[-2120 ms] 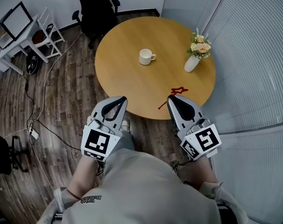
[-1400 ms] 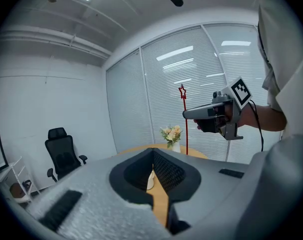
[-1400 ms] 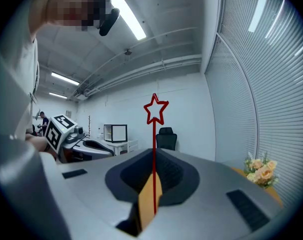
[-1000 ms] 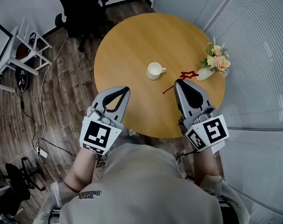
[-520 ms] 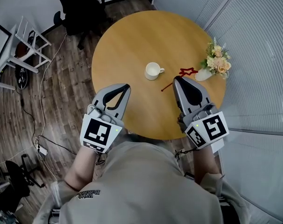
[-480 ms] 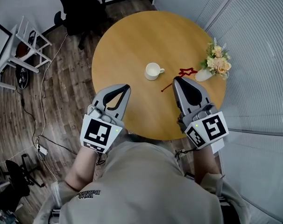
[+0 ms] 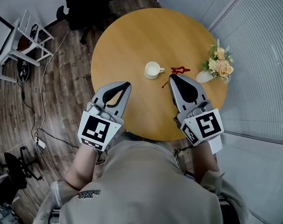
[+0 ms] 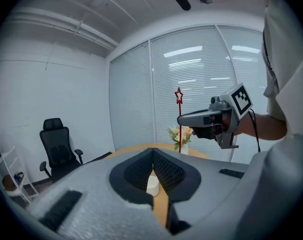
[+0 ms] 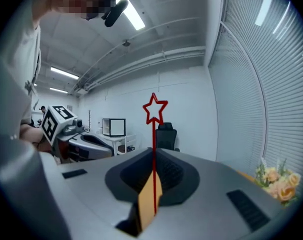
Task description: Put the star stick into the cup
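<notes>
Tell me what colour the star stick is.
The star stick is red all over; the right gripper view shows it best.

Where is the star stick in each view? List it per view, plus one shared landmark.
Head view: star stick right of centre, just right of the cup.
Left gripper view: star stick upright, right of centre, above the flowers.
Right gripper view: star stick upright, dead centre.
Shared landmark: the flowers.

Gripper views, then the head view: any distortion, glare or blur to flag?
Left gripper view: heavy fisheye, dark corners, bright streaks on the blinds. Right gripper view: same bending, glaring ceiling light, star stick sharp. Head view: evenly lit, sharp.
</notes>
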